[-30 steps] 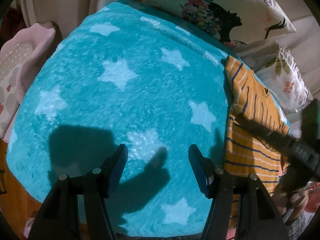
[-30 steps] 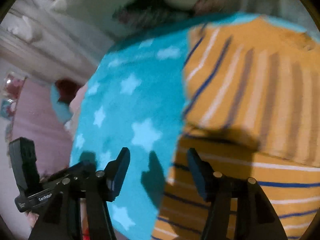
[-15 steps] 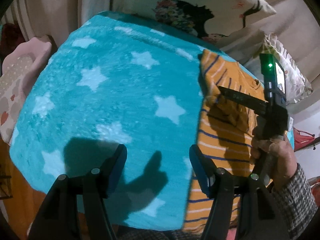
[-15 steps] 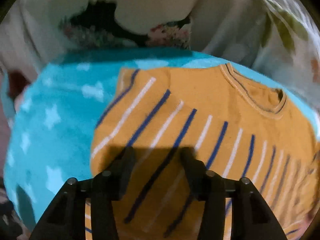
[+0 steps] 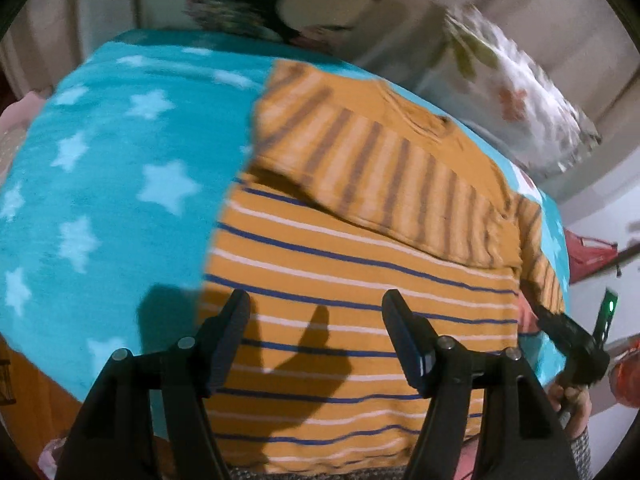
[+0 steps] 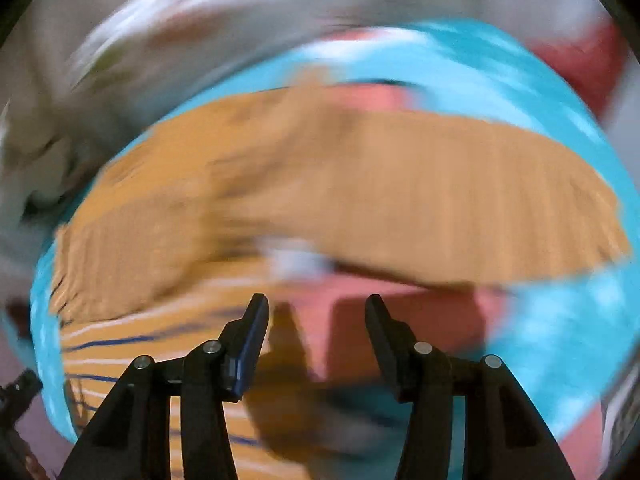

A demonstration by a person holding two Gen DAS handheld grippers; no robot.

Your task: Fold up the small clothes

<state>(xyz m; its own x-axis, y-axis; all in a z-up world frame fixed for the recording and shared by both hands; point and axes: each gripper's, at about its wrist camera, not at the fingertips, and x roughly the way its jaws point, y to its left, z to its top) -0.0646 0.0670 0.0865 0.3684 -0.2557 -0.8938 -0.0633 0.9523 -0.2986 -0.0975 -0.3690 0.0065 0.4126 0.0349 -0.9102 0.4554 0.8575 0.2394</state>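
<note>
I am hovering my left gripper (image 5: 316, 340), jaws spread wide and empty, over the lower centre of the frame, above the striped orange shirt (image 5: 360, 264) lying on the star blanket (image 5: 120, 168), one sleeve folded across its chest. My right gripper (image 6: 316, 336) is also gaping wide, holding nothing; its view is smearing badly, with pink fabric (image 6: 400, 312) beneath. Moving this fast, I am risking catching two layers, or blanket pile with the hem, and dragging the fold askew. I am seeing no containers
</note>
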